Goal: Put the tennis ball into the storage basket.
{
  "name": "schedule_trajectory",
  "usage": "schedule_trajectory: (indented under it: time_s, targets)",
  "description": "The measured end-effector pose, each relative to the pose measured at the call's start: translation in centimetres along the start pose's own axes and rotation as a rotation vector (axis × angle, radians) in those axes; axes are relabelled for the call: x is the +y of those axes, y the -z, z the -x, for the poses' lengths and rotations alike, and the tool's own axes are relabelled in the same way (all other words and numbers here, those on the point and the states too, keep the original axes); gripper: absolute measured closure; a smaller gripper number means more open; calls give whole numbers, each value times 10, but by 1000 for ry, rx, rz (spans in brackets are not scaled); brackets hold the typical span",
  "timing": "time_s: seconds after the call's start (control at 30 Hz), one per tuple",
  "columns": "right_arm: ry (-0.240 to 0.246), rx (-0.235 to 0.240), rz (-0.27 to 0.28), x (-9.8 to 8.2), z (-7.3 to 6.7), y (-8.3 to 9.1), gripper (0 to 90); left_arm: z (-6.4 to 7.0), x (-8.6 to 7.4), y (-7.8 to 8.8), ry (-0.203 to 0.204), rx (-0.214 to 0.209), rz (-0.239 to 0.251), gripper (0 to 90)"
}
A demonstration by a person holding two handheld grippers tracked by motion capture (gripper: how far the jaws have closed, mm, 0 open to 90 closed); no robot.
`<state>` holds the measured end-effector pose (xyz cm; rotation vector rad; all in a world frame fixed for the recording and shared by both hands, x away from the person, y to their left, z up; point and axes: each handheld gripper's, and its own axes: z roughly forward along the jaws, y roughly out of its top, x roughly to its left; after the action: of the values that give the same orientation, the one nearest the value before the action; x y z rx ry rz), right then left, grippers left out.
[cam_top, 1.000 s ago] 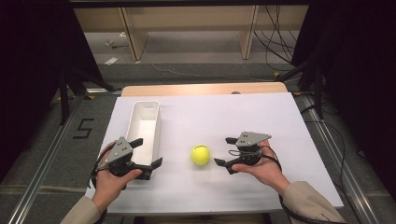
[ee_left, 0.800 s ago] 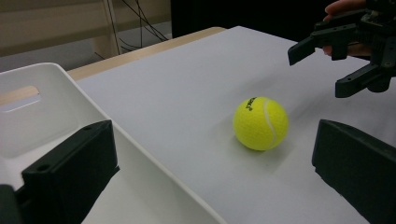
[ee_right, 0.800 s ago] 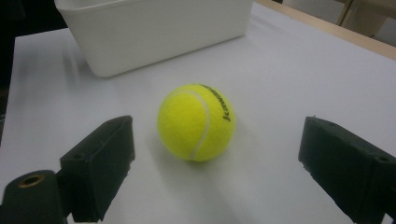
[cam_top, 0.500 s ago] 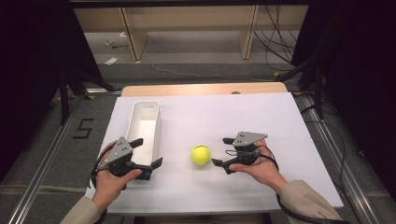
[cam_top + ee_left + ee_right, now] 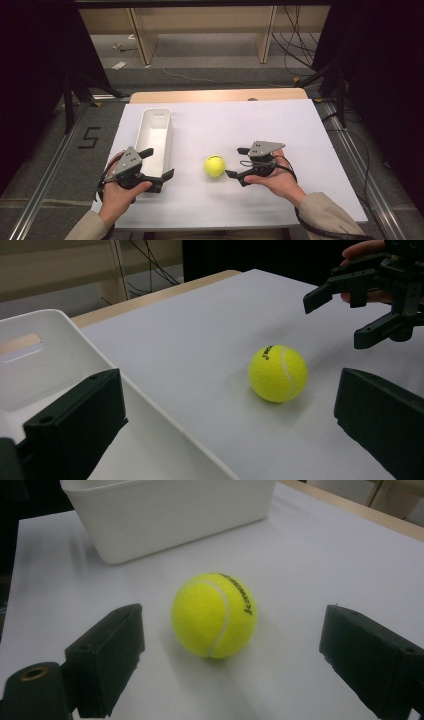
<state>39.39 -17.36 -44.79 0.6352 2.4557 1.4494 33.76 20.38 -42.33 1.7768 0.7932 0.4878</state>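
Observation:
A yellow tennis ball (image 5: 214, 166) lies on the white table sheet (image 5: 280, 125), between my two grippers. My right gripper (image 5: 235, 162) is just right of it, open, jaws pointing at the ball and apart from it. In the right gripper view the ball (image 5: 214, 615) sits a little beyond the two black fingers (image 5: 107, 655), untouched. My left gripper (image 5: 160, 162) is open at the near end of the white bin (image 5: 155, 135), its jaws straddling the bin's right wall. In the left gripper view the ball (image 5: 278, 373) lies ahead, with the right gripper (image 5: 350, 310) beyond it.
The long white bin (image 5: 60, 340) is empty and stands left of the ball, lengthwise away from me. A strip of wooden table (image 5: 215, 95) shows behind the sheet. Dark curtains, cables and a shelf frame lie beyond the table.

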Motion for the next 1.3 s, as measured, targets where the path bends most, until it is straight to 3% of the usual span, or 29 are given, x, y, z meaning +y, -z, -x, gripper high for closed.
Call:
schedule_trajectory:
  time_s: [1.3]
  targets:
    - [9, 14, -30, 5, -1, -22, 111, 1, 1, 1, 4, 3, 7, 0]
